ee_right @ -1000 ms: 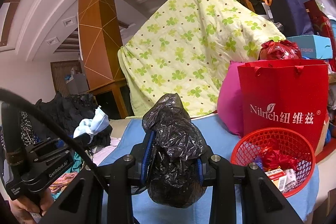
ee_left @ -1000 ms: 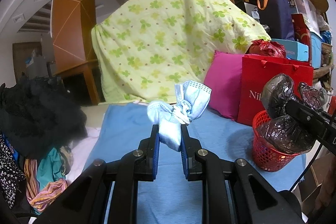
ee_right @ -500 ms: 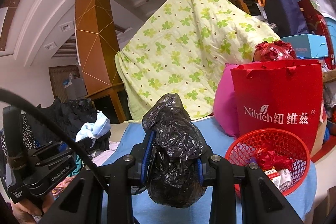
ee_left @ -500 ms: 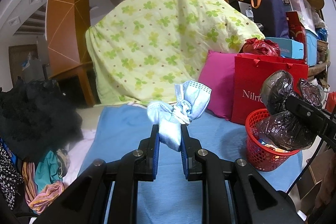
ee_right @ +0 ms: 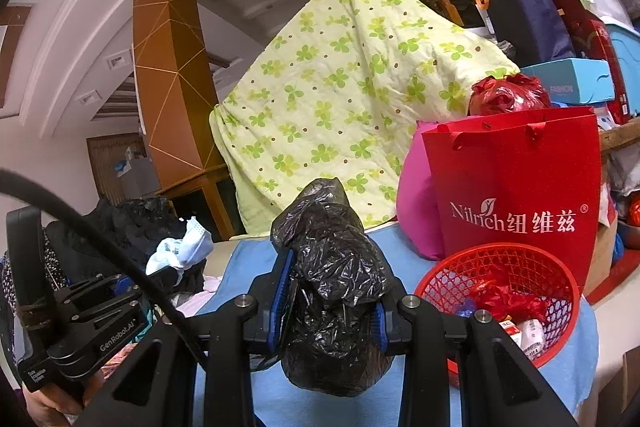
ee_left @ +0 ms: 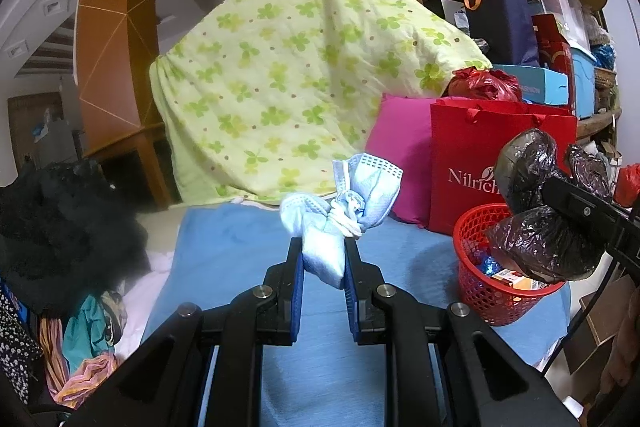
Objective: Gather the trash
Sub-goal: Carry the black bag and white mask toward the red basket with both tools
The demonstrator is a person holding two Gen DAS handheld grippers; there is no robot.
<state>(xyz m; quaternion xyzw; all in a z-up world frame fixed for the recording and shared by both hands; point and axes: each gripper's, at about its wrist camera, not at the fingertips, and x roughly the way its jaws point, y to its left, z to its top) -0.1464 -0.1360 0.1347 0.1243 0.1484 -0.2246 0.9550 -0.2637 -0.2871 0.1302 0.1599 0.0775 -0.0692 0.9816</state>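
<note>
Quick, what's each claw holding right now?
Left claw: closed on the blue face mask.
Right claw: closed on the black plastic bag.

From the left wrist view, the red basket (ee_left: 480, 291) now shows more of its inside and sits further in from the right, with the red paper bag (ee_left: 500, 163) and pink cushion (ee_left: 400, 155) shifted left too. The bagged black trash (ee_left: 544, 251) in the right gripper (ee_left: 576, 211) hangs over the basket's rim.
</note>
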